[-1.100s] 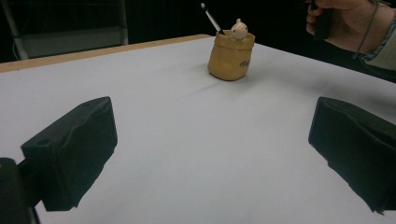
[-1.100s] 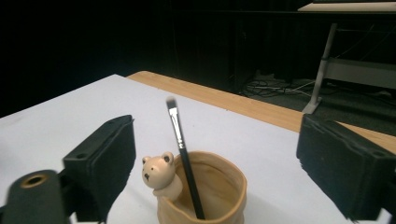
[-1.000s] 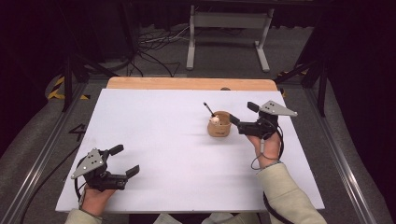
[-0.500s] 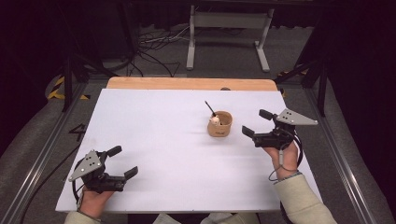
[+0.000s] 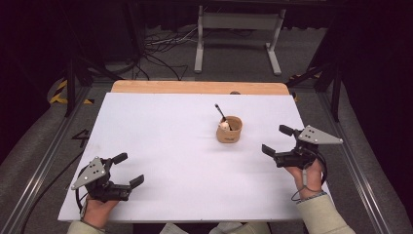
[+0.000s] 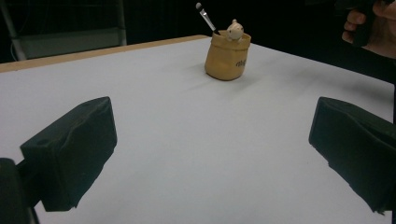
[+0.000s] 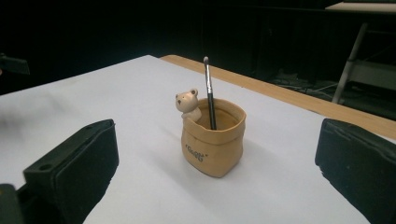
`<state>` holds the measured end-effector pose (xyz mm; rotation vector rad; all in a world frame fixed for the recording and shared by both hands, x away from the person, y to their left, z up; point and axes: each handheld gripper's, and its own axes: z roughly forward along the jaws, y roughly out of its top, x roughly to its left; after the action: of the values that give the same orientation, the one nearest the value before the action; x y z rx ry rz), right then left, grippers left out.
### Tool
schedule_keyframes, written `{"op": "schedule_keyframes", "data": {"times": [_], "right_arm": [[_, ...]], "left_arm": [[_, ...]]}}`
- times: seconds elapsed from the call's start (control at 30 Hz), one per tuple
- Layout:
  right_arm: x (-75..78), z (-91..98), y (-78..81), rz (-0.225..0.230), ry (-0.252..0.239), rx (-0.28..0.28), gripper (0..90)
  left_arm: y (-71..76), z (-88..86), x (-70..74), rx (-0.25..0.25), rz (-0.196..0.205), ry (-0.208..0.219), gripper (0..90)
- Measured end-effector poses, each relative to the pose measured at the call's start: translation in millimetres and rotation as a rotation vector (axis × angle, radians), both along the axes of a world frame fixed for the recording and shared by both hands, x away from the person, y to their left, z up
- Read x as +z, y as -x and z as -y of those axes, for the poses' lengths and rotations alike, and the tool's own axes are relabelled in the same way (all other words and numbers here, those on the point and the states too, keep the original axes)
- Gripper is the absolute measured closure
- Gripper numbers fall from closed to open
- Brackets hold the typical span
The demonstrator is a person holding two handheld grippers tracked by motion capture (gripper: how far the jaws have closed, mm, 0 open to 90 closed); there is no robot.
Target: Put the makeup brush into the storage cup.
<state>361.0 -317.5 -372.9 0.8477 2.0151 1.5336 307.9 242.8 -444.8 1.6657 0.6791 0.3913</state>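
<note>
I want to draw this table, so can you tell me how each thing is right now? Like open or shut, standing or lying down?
Left hand-held gripper: open, holding nothing.
Right hand-held gripper: open, holding nothing, apart from the pot.
Tan pot: upright on the table.
Brush: standing in the pot, leaning slightly.
Little bear: peeking over the pot's rim.

The worktop (image 5: 160, 146) is plain white, with a light wood strip (image 5: 195, 87) along its 12 o'clock edge. The little pot (image 7: 212, 137) is tan, shaped like a sack, with small dark lettering on its front. A cream bear figure (image 7: 188, 104) peeks over its rim. The brush (image 7: 208, 91) in it has a black handle and pale tip. Both tools (image 5: 125, 169) (image 5: 278, 140) are black, each topped by a grey plate. The floor (image 5: 234, 53) is grey.
</note>
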Motion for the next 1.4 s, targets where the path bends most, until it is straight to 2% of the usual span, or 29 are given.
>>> {"op": "schedule_keyframes", "data": {"times": [0.13,0.3,0.47,0.6,0.93,1.1,1.2,1.33,1.4], "right_arm": [[-6.4,0.7,6.6,0.036,0.026,0.022,0.0],[-16.6,-0.4,11.4,0.044,0.028,0.036,0.0],[-25.9,-4.7,16.8,0.085,0.064,0.043,0.0],[-33.3,-6.8,19.6,0.098,0.068,0.043,0.0],[-51.7,-7.0,21.2,0.085,0.049,0.034,0.0],[-60.5,-6.9,18.4,0.05,0.035,0.04,0.0],[-62.4,-6.7,17.8,0.042,0.034,0.034,0.0],[-62.7,-3.1,17.1,0.034,0.006,0.028,0.0],[-62.8,-2.4,17.1,0.032,0.003,0.023,0.0]], "left_arm": [[0.3,0.0,0.3,-0.007,-0.002,0.004,1.5],[-0.1,-0.4,0.3,-0.009,0.004,0.01,1.4],[-0.2,-0.5,0.1,-0.009,-0.003,0.016,1.4],[-0.1,-0.7,0.6,-0.008,0.004,0.016,1.4],[-0.7,-1.4,-1.7,-0.024,-0.01,0.054,1.2],[-1.2,-2.8,-2.6,-0.025,-0.012,0.062,1.2],[-1.9,-2.9,-4.0,-0.023,-0.015,0.069,1.2],[-3.6,-4.0,-7.3,-0.013,-0.026,0.074,1.1],[-3.4,-4.8,-7.1,-0.009,-0.018,0.078,1.1]]}}
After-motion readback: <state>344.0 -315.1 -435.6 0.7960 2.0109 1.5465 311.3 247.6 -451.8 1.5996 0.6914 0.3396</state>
